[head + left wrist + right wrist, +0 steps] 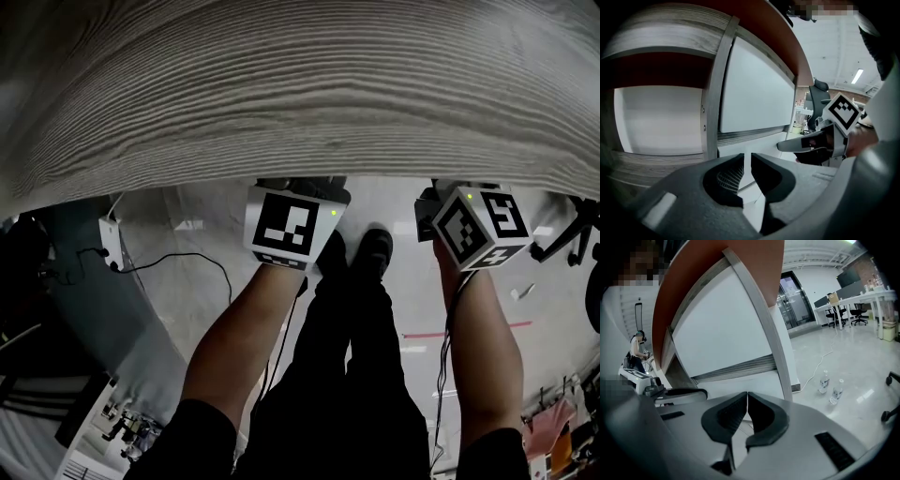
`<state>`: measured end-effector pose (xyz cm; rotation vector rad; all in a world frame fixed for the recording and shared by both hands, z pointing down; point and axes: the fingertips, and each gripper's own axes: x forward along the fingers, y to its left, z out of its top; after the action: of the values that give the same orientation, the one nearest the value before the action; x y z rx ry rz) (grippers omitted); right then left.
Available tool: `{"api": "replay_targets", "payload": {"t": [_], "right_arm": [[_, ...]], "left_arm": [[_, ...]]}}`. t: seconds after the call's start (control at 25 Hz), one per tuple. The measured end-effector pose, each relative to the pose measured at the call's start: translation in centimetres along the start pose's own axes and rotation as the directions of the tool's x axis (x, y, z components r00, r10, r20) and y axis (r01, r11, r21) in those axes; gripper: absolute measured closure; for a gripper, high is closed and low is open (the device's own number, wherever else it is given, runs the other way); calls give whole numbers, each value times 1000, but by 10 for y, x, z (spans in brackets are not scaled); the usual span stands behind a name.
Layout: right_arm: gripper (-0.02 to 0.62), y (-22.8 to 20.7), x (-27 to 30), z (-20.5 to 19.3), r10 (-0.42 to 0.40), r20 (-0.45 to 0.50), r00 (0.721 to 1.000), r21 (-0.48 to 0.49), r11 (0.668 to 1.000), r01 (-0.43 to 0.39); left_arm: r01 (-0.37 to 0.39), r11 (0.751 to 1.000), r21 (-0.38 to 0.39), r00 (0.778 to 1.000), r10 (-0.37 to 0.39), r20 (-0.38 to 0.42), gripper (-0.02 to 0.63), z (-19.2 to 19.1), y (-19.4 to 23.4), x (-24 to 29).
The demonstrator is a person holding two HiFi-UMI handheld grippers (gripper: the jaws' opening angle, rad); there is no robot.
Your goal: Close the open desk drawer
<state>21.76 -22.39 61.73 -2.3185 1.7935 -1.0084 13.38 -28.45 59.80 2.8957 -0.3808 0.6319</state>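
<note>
From the head view I look down on the grey wood-grain desk top [281, 94]. Both grippers reach under its near edge, so only their marker cubes show: left [281, 228], right [480, 225]. The left gripper [746, 160] faces a white drawer front [757, 89] with a wood strip and a lower white panel [750, 146] beneath it. Its jaws stand a narrow slit apart, with nothing between them. The right gripper [747, 397] faces the same white front [722, 338], its tips together and holding nothing. I cannot tell whether either gripper touches the front.
The desk's reddish-brown underside [773, 28] hangs overhead. The person's legs and black shoes [361, 253] stand between the two arms. A power strip [111, 242] with a cable lies on the floor at left. Two water bottles [824, 380] stand at right, an office chair [818, 96] beyond.
</note>
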Motion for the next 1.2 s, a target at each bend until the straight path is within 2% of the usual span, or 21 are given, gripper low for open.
{"api": "replay_targets", "payload": {"t": [0.16, 0.28, 0.52, 0.68, 0.8, 1.04, 1.2], "right_arm": [[574, 0, -3, 2, -16, -3, 1000, 3, 1000, 16], [574, 9, -17, 8, -12, -9, 1000, 7, 1000, 12], [575, 69, -82, 28, 67, -31, 997, -40, 997, -68], [575, 118, -153, 60, 97, -36, 995, -34, 995, -98], [575, 159, -207, 95, 123, -23, 992, -47, 991, -124], [575, 234, -283, 172, 180, 41, 983, -161, 972, -172], [575, 281, -325, 212, 233, 74, 970, -150, 964, -220]], "left_arm": [[5, 1000, 23, 1000, -5, 10, 554, 5, -5, 0], [16, 1000, 13, 1000, -16, 16, 554, 14, -13, -13], [39, 998, -41, 999, -39, 8, 560, 44, -44, -75], [27, 996, -85, 1000, -27, 8, 569, 101, -65, -143], [47, 992, -116, 998, -41, 56, 588, 161, -85, -195], [160, 982, -104, 980, -144, 140, 598, 260, -127, -288], [213, 974, -73, 973, -205, 107, 598, 294, -150, -343]]}}
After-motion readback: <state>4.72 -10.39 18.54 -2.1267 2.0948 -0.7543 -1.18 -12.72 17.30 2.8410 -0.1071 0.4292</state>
